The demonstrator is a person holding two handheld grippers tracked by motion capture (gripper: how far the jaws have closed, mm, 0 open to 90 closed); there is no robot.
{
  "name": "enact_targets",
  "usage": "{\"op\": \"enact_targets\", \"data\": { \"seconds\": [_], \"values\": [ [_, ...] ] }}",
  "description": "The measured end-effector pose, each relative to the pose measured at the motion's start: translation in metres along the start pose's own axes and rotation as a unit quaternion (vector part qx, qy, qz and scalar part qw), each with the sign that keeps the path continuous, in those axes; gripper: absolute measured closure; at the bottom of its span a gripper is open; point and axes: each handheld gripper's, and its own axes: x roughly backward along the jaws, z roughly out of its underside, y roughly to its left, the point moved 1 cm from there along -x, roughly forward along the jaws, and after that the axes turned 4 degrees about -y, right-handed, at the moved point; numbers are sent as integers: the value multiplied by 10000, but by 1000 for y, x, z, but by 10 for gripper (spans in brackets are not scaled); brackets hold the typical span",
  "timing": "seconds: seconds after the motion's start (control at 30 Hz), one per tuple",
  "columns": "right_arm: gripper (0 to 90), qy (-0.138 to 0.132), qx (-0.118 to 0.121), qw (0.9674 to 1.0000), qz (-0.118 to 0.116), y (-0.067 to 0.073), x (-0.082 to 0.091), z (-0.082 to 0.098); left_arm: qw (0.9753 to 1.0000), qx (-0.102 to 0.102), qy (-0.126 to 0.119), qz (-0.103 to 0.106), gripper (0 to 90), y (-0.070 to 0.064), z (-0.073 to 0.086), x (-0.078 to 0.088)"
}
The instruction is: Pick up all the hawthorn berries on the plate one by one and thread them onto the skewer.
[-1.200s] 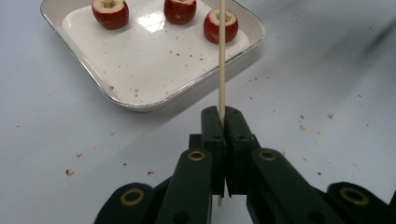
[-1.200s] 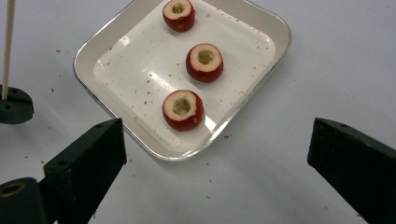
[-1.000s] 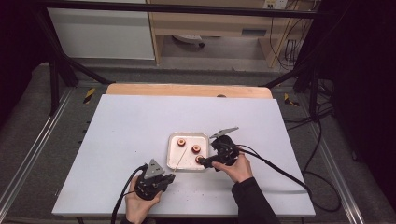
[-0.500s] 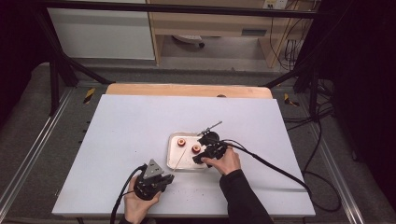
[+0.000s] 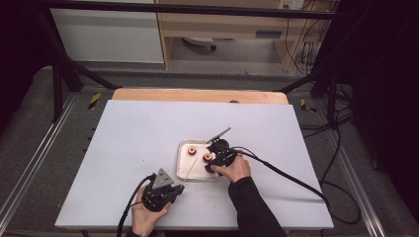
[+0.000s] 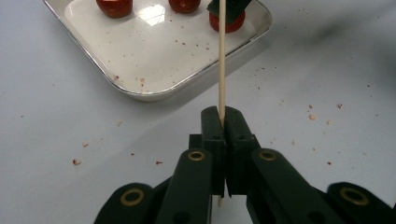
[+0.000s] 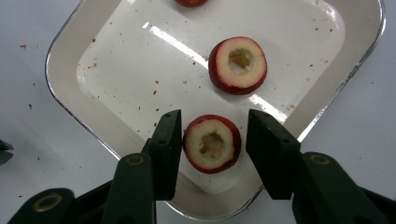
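Note:
My left gripper [image 6: 222,116] is shut on a thin wooden skewer [image 6: 222,60], which points toward the small metal tray [image 6: 140,91]. In the high view this gripper [image 5: 178,187] rests near the table's front, the skewer [image 5: 188,169] reaching over the tray [image 5: 195,170]. My right gripper [image 7: 212,135] hangs over the tray [image 7: 60,51] with its jaws either side of a cored red fruit piece [image 7: 212,143]. Its jaws have just been closing; small gaps remain at both pads. A second cored piece [image 7: 238,65] lies farther in, a third [image 7: 189,2] at the top edge.
The tray sits on a white tabletop [image 5: 138,138] dotted with red crumbs [image 6: 74,162]. A wooden board [image 5: 197,95] edges the table's far side. The right gripper's cable [image 5: 286,175] trails off to the right.
My right gripper has moved left over the tray and come down around the near fruit piece. The left gripper and skewer have stayed put.

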Motion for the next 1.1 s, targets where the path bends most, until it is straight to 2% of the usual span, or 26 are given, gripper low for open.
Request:
{"op": "enact_targets", "data": {
  "seconds": [0.4, 0.6, 0.73, 0.8, 0.87, 0.9, 0.97, 1.0, 1.03, 1.07, 1.1],
  "values": [
    [594, 142, -192, 9997, -59, -1, -3, -1, 10000, -27, 15, 1, 885, -1, 0, 0],
    [595, -72, -214, 9996, -143, -1, 9, 0, 10000, -19, -31, -12, 885, -2, -1, 1],
    [596, -388, -317, 9984, -242, -2, 25, 2, 10000, -37, -59, -30, 885, -4, -2, 0],
    [596, -658, -415, 9963, -361, -6, 35, 6, 10000, -24, -80, -30, 885, -5, -2, -1],
    [595, -750, -446, 9954, -400, -8, 38, 8, 9999, -34, -83, -49, 885, -7, -3, -1],
    [595, -863, -468, 9941, -461, -9, 41, 10, 9999, -54, -88, -60, 885, -8, -4, -2],
    [596, -1199, -557, 9894, -593, -14, 49, 16, 9999, -64, -101, -70, 885, -10, -5, -3],
    [596, -1199, -557, 9894, -593, -14, 49, 16, 9999, -75, -104, -63, 885, -12, -5, -4],
    [596, -1318, -595, 9874, -637, -16, 52, 18, 9999, -80, -111, -73, 885, -13, -6, -5],
    [595, -1579, -678, 9825, -716, -18, 56, 23, 9999, -85, -115, -80, 885, -14, -6, -6],
    [595, -1700, -713, 9800, -753, -20, 58, 25, 9999, -77, -118, -89, 885, -15, -7, -6]
  ]
}}
